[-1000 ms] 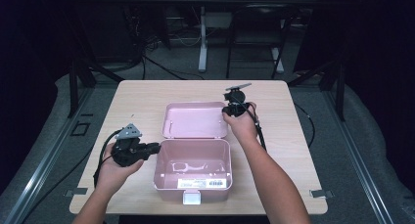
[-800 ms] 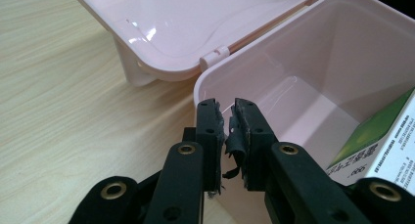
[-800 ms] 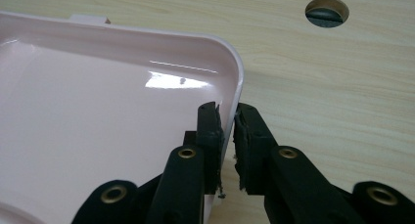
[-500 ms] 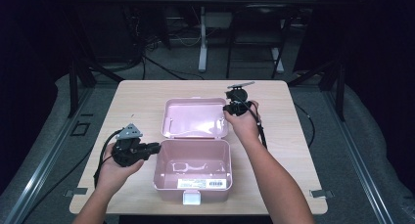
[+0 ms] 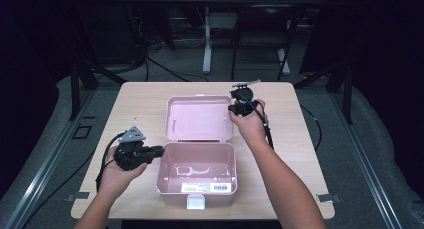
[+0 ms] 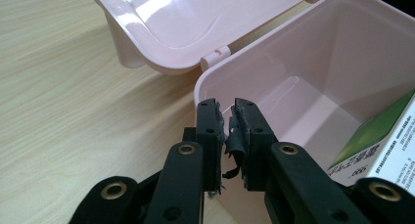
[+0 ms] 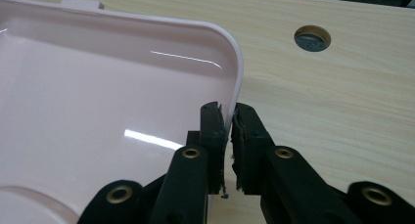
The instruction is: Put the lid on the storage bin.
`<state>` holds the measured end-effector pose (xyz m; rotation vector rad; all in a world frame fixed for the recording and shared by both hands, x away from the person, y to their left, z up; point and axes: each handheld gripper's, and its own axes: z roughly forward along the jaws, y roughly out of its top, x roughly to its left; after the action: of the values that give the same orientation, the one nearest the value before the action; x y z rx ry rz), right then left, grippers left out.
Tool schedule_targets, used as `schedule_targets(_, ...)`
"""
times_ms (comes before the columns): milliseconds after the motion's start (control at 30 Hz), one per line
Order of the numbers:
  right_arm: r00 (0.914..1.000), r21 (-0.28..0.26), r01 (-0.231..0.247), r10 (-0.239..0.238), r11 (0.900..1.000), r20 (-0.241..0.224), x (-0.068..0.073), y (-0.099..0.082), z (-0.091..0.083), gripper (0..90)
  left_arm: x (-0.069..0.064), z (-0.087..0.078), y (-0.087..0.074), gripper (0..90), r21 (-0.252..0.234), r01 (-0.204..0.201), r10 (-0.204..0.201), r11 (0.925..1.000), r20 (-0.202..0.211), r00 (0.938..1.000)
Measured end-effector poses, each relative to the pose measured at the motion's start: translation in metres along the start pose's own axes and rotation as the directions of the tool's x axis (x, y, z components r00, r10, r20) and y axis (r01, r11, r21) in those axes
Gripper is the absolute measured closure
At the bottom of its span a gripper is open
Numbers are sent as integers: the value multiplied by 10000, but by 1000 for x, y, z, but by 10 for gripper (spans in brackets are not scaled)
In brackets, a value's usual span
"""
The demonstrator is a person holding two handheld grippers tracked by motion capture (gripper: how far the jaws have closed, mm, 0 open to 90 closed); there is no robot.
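Observation:
A pink plastic box stands open at the table's front middle. Its lid lies back behind it, inner face up. My left gripper is at the box's left wall. In the left gripper view the jaws are shut on the rim of that wall, with the lid beyond. My right gripper is at the lid's right edge. In the right gripper view it is shut on the lid's rim.
The light wooden table has a round cable hole right of the lid. A white label and a latch sit on the box's front. A green and white label shows at one box wall. Dark floor and cables surround the table.
The lid has tipped a little further back and lies flatter. My right gripper moved slightly away with it. The left gripper has held still.

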<state>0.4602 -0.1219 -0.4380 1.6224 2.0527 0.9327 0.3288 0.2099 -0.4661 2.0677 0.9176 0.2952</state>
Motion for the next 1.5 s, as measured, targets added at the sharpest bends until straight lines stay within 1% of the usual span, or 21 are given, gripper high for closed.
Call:
schedule_targets(167, 10000, -174, -5, 4, 9998, -85, 0, 0, -9, 841, 0, 0, 0, 814, -5, 22, -22, 10000, -8, 10000)
schedule_targets(400, 9989, -437, 470, -467, 9979, 90, 5, 2, -21, 841, 0, 0, 0, 814, 2, 31, -31, 10000, -19, 10000)
schedule_targets(600, 9991, -633, 429, -430, 9971, 7, 6, 1, -28, 847, 0, 0, 0, 814, 9, 0, 0, 10000, -26, 10000)
schedule_targets(700, 9987, -779, 509, -508, 9957, 33, 7, 1, -32, 849, 0, 0, 0, 814, -9, 44, -44, 10000, -25, 10000)
schedule_targets(800, 9989, -876, 441, -452, 9952, -114, 7, 0, -38, 852, 0, 0, 0, 814, -9, 41, -41, 10000, -23, 10000)
schedule_targets(1000, 9980, -1082, 568, -595, 9925, -216, 7, -1, -47, 855, 0, 0, 0, 814, -27, 60, -60, 10000, -29, 10000)
schedule_targets(1133, 9977, -1280, 586, -626, 9900, -274, 8, -3, -53, 857, 0, 0, 0, 814, -27, 56, -56, 10000, -35, 10000)
schedule_targets(1333, 9952, -1513, 929, -967, 9841, -180, 11, -7, -62, 857, 0, 0, 0, 814, -16, 57, -57, 10000, -39, 10000)
schedule_targets(1500, 9926, -1779, 1152, -1200, 9773, -169, 13, -11, -69, 857, 0, 0, 0, 814, -24, 61, -61, 10000, -39, 10000)
